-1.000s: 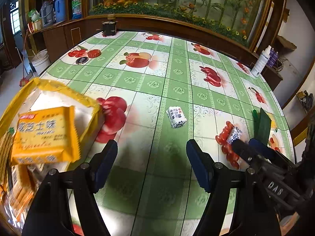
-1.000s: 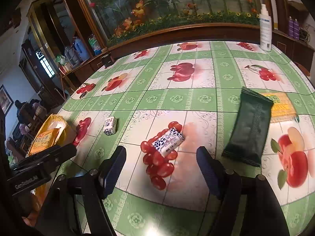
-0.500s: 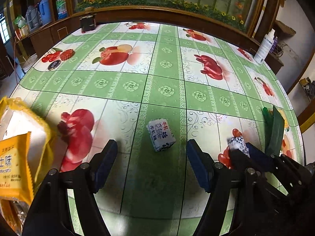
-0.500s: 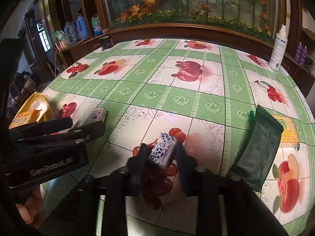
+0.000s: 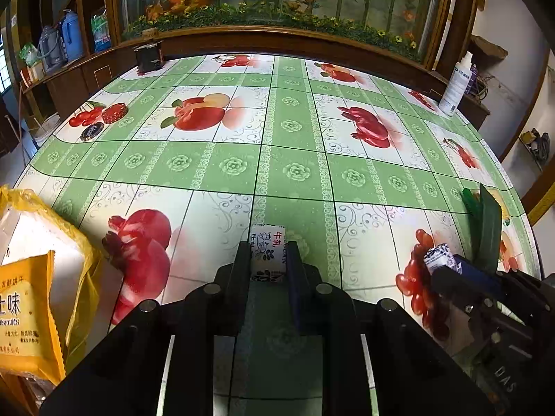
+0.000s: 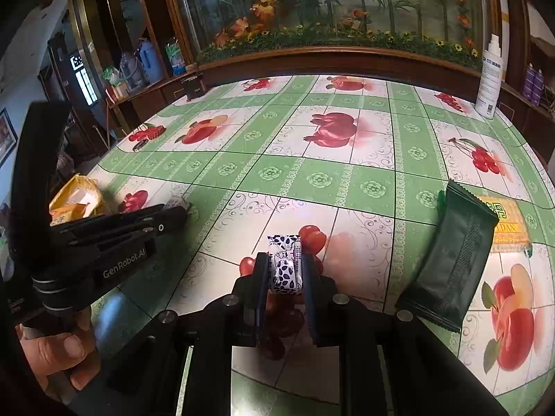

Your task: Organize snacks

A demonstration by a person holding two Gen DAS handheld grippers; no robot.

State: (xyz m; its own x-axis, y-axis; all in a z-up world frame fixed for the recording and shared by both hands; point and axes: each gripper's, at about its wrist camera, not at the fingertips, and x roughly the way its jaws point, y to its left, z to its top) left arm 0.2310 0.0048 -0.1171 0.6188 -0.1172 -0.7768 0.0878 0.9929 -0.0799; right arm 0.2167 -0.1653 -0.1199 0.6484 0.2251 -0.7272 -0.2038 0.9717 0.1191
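A small white milk candy (image 5: 267, 252) with red characters lies on the fruit-print tablecloth (image 5: 295, 170), and the left gripper (image 5: 267, 260) has just closed its jaws on it, pads pressed to both sides. A second wrapped candy (image 6: 285, 266) (blue-and-white cow pattern) sits over printed cherries, clamped between the pads of the right gripper (image 6: 285, 274). Right of it lies a dark green snack packet (image 6: 449, 260), overlapping a yellow packet (image 6: 508, 225). At the table's left edge stands a yellow bag (image 5: 81, 246) holding an orange biscuit pack (image 5: 24, 315). A white spray bottle (image 6: 489, 76) stands at the far right.
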